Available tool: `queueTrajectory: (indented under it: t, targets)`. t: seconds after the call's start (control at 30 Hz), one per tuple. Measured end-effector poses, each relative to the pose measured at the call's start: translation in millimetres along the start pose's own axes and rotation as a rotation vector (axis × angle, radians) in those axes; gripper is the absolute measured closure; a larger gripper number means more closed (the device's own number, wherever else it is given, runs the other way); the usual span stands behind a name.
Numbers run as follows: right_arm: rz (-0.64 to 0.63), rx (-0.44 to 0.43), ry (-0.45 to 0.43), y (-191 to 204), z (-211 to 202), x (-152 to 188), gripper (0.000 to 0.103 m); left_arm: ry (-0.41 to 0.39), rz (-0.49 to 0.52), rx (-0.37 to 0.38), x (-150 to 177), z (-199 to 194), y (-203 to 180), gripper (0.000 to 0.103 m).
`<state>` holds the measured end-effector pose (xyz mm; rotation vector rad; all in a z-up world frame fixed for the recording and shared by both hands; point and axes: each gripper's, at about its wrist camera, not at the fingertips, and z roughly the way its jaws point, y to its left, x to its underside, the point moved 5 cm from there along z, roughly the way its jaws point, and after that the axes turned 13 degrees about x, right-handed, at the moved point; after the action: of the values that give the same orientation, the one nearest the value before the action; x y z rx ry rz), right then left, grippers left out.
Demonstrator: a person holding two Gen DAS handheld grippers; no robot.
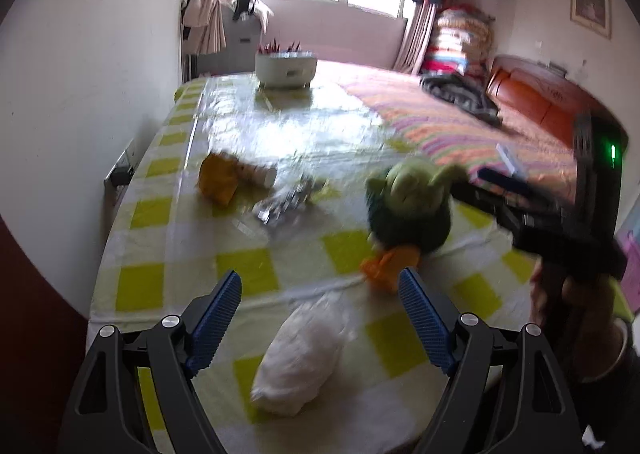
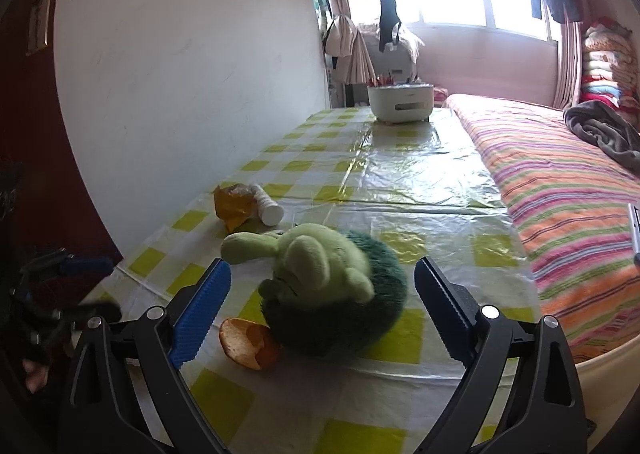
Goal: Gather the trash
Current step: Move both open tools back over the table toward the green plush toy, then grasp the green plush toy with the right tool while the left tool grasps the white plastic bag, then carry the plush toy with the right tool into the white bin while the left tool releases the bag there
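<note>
Tongs on the left (image 1: pixel 320 318) gape, released, above a white crumpled wad (image 1: pixel 300 358) at lower centre of the checked counter (image 1: pixel 140 286); best descend squarely and pinch its middle. Right tongs (image 2: pixel 320 310), also released, frame orange peel (image 2: pixel 248 342) beside a plush toy (image 2: pixel 320 278).

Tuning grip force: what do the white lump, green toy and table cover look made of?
White lump: crumpled tissue or thin plastic, matte, soft folds; too blurred to tell. Green toy: plush fabric, fuzzy pile. Table cover: clear glossy plastic over checked cloth, wrinkled glare.
</note>
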<state>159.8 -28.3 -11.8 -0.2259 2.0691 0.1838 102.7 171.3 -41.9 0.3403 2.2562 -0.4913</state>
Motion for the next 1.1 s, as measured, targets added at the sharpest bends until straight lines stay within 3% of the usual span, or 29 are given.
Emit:
queueTrajectory:
  t: [0.3,0.43,0.53,0.6,0.7,0.73,0.87,1.1]
  targets:
    - [-0.046,0.109,0.108,12.1,48.4,9.4,0.011,0.132,-0.009,0.006,39.4,23.3,21.7,0.025]
    - [-0.051,0.164,0.145,11.8,63.9,14.8,0.01,0.152,-0.04,0.023,45.9,31.3,28.5,0.025]
    - [-0.026,0.176,0.169,5.6,69.5,14.4,0.013,0.152,-0.06,0.048,45.2,36.8,30.2,0.025]
    - [0.0,0.169,0.182,0.7,70.6,14.6,0.021,0.159,-0.05,0.052,45.0,43.1,26.6,0.025]
    - [0.055,0.125,0.194,-10.9,68.2,14.2,0.026,0.168,-0.036,0.057,45.5,49.6,20.2,0.026]
    - [0.066,0.116,0.196,-12.3,66.8,14.0,0.027,0.169,-0.036,0.071,45.6,51.3,17.1,0.029]
    - [0.084,0.114,0.188,-19.8,59.4,13.6,0.029,0.181,-0.011,0.053,44.2,58.3,7.4,0.069]
    - [0.12,0.113,0.17,-33.2,49.3,9.9,0.029,0.177,-0.042,0.071,32.2,69.6,-2.5,0.074]
